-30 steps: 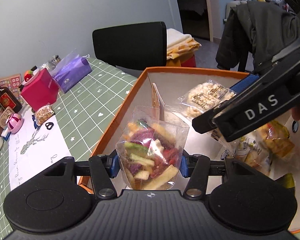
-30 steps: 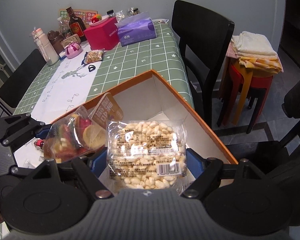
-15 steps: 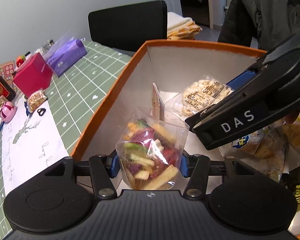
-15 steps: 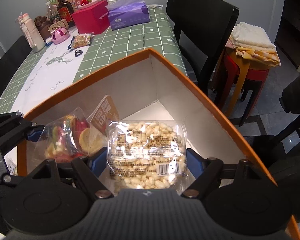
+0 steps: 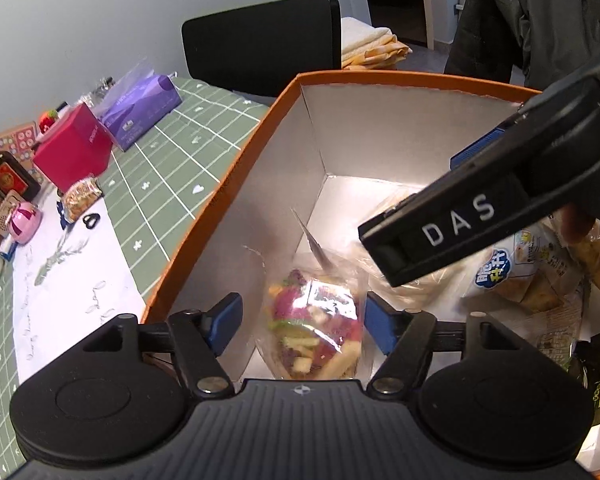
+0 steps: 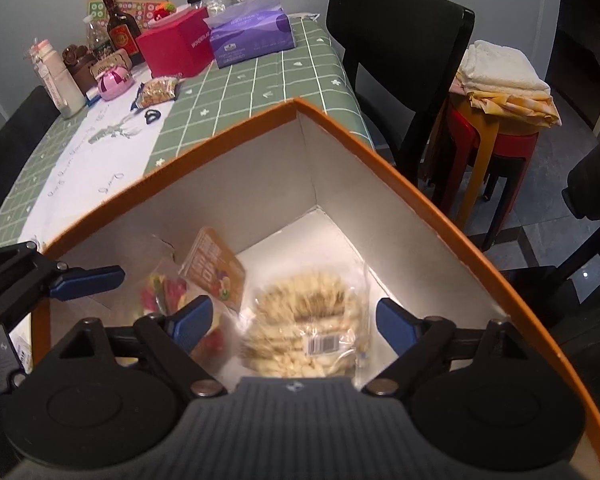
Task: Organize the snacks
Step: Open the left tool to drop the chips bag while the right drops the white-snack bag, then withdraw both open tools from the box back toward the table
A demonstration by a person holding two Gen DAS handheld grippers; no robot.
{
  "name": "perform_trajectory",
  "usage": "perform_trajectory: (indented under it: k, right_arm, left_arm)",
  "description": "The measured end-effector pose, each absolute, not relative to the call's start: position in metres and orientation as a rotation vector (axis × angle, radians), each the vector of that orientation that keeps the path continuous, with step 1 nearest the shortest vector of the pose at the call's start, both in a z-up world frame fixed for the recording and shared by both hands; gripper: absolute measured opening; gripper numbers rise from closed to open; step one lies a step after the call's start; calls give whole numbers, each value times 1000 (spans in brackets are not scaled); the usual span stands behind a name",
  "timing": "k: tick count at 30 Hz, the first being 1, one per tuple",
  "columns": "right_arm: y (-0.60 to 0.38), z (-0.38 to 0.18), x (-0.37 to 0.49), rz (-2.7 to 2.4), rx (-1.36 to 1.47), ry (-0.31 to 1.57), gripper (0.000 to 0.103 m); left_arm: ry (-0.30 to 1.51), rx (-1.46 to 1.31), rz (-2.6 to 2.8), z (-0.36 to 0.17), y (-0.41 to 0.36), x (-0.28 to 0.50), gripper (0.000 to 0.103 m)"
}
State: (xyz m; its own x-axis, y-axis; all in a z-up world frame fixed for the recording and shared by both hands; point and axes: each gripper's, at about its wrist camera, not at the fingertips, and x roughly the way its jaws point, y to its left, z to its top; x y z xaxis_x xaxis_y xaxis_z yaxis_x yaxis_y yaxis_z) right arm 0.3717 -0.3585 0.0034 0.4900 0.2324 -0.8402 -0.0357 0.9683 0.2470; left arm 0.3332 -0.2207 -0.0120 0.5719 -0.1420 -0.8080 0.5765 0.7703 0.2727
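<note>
Green checked tablecloth (image 6: 260, 80) carries orange box (image 6: 380, 160)

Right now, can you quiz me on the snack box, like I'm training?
1. True or false: the left claw is shut on the colourful snack bag.
2. What colour is the box rim? A blue, B orange, C green.
3. Fill in: the pale snack bag in front of the right claw is inside the ____.

Key: 1 false, the claw is open. 2 B. 3 box.
</note>
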Motion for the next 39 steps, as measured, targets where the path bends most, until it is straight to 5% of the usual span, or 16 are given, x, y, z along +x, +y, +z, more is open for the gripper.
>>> perform_trajectory:
  k: [18, 39]
  right_arm:
    - [-343, 35, 355, 186, 168, 995, 89]
    - [-262, 115, 297, 293, 65, 832, 88]
  left_arm:
    - [781, 468, -409, 42, -181, 317, 82]
    - [757, 397, -281, 82, -49, 251, 82]
